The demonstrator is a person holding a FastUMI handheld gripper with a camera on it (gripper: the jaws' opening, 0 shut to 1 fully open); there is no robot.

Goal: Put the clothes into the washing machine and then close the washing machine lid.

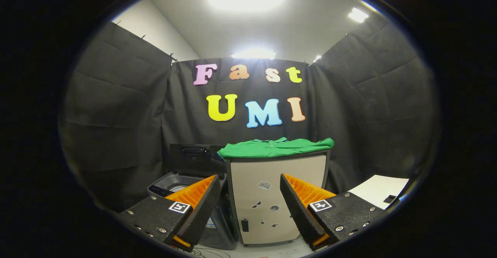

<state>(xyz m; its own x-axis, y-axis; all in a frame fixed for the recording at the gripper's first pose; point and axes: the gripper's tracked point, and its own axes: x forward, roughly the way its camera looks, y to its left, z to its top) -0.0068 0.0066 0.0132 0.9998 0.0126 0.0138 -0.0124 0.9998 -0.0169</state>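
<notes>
- Farthest left beyond the fingers stands a top-loading washing machine (182, 186), dark grey, low on the floor against the booth's cloth wall.
- Its lid (193, 159) is raised and stands upright behind the opening; part of the drum's pale rim shows under it, half hidden by the left finger.
- The gripper (250, 207) hangs in the air in front of both units, its two fingers spread wide apart with nothing between them and touching nothing.
- Seen through the gap between the fingers is a pale cabinet (271, 172) with a dark frame, just beside the washing machine on its right and taller than it. A few small dark marks or stickers dot its front panel; what they are cannot be told.
- On top of the cabinet lies a green shirt (275, 147), spread flat, its edges hanging slightly over the front and both sides.
- Farthest right, beyond the right finger, a white sheet or board (378, 190) lies low, with a small dark patch on it.
</notes>
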